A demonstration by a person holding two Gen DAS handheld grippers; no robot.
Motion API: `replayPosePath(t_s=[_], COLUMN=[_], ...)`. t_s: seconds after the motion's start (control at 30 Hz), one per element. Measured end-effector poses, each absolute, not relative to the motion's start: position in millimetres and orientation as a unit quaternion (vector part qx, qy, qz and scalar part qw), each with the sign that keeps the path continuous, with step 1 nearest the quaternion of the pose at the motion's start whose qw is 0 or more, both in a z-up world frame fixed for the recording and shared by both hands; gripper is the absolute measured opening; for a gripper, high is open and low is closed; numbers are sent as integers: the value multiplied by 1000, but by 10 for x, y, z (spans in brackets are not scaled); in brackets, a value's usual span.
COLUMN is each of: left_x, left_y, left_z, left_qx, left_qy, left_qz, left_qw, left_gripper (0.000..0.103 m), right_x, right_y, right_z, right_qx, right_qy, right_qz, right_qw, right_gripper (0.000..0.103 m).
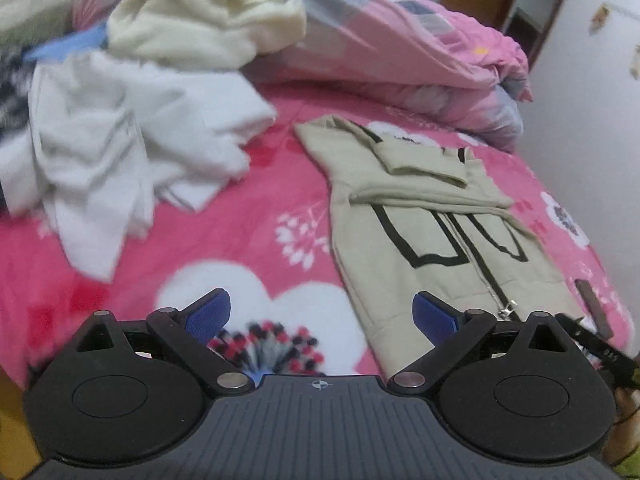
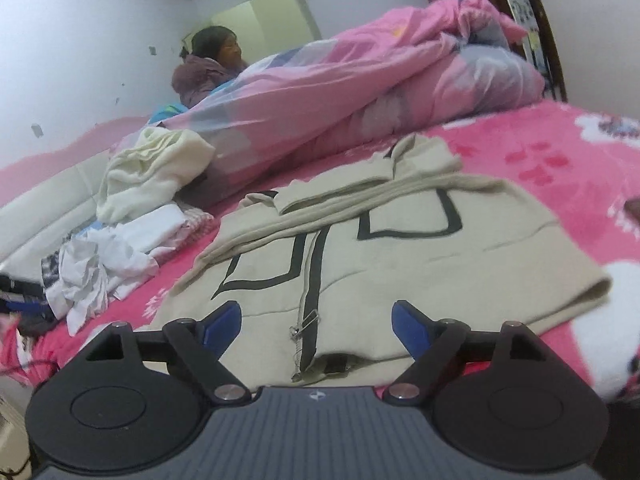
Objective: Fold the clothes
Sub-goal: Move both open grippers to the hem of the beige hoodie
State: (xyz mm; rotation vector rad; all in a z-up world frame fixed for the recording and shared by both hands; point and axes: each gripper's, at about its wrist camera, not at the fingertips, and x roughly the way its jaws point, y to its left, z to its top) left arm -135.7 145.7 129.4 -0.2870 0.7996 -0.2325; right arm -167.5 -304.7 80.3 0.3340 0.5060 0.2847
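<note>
The left gripper [image 1: 322, 314] is level, its 2 blue-padded fingers [image 1: 208, 314] spread wide with nothing between them. The right gripper [image 2: 317, 322] has the same pose, its 2 fingers [image 2: 410, 326] wide apart and holding nothing. A blurred sliver at the left view's lower right edge may be the person's hand [image 1: 628, 404].

A home bedroom: a bed [image 1: 248, 216] with pink floral cover, rumpled quilt [image 2: 360, 92], wardrobe [image 2: 276, 12].
</note>
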Motion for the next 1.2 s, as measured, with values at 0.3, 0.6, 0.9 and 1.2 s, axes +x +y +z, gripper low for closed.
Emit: replayPosePath(t_s=[0.3, 0.6, 0.9, 1.2], left_x=[-1045, -1106, -1169, -1365], left_y=[591, 353, 193, 473], left_z=[629, 442, 458, 486], left_qx=[-155, -95, -56, -60], left_qy=[424, 400, 393, 401], left_qz=[-153, -134, -103, -159], left_qw=[879, 902, 912, 900], left_gripper=[99, 103, 103, 103], right_x=[-1735, -1824, -1638, -1662], right_y=[-3182, -3439, -3654, -3684], right_z=[759, 636, 474, 373], right_qx=[170, 192, 325, 454], right_qy=[259, 285, 299, 303], right_qz=[98, 19, 21, 90], right_qw=[946, 939, 897, 833], right_gripper=[85, 83, 78, 64])
